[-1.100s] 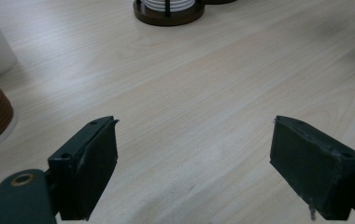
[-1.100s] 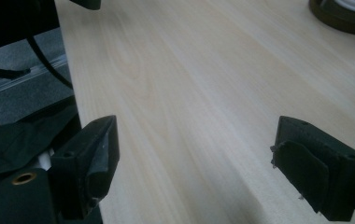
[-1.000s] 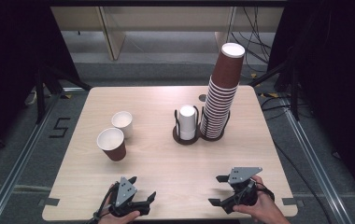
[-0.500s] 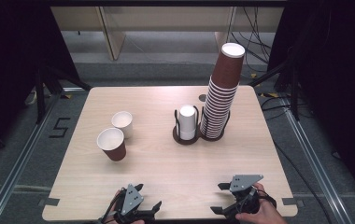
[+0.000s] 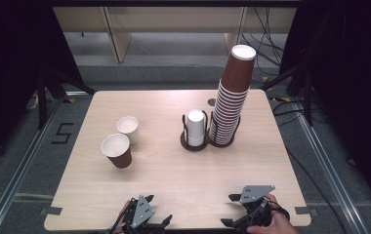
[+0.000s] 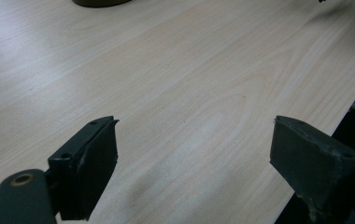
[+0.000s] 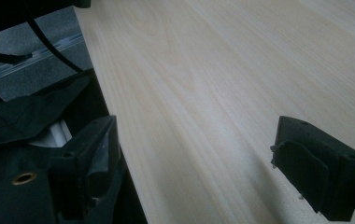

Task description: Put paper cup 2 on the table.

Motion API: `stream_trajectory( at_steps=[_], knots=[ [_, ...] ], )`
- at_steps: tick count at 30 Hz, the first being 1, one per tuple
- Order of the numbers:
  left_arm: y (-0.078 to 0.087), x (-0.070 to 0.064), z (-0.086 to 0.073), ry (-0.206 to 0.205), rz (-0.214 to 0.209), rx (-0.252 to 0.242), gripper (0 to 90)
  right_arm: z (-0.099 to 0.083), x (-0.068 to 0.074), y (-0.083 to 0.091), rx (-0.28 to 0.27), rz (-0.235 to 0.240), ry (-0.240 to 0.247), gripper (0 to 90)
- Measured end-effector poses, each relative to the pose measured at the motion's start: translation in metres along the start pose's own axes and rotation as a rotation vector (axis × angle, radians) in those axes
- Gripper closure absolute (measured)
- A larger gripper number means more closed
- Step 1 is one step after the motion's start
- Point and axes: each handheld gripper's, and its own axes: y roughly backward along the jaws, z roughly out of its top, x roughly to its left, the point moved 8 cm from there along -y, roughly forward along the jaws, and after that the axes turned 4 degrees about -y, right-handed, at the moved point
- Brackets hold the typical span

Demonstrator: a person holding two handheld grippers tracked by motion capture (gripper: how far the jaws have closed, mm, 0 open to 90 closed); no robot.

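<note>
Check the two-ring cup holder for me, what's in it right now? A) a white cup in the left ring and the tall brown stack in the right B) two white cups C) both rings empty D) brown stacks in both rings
A: in the high view the holder carries an upside-down white cup in its left ring and the tall brown cup stack in its right.

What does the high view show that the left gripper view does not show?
High view alone: two loose cups, a brown cup and a white cup, plus the tall cup stack in its holder. Left gripper view alone: a close look between the left hand-held gripper and its open jaws. Both: the wooden table.
</note>
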Motion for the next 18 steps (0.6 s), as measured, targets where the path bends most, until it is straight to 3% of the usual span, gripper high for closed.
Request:
stream_trajectory(
  at_steps=[4, 9, 10, 18],
  knots=[
    [-0.0003, 0.0005, -0.0019, -0.025, 0.003, 0.019, 14.6, -0.0009, 0.0003, -0.0011, 0.008, 0.001, -0.001, 15.8],
    [-0.0016, -0.0025, -0.0013, -0.014, -0.007, 0.014, 14.6, -0.0017, 0.0001, -0.0019, 0.012, -0.003, -0.005, 15.8],
    [0.0000, 0.0005, -0.0035, -0.045, 0.001, 0.045, 14.7, -0.0018, -0.0003, -0.0020, 0.013, -0.004, -0.006, 15.8],
    [-0.0023, -0.0019, -0.0021, -0.021, -0.010, 0.024, 14.7, -0.0020, -0.0038, -0.0022, 0.012, -0.015, 0.004, 15.8]
  ],
)
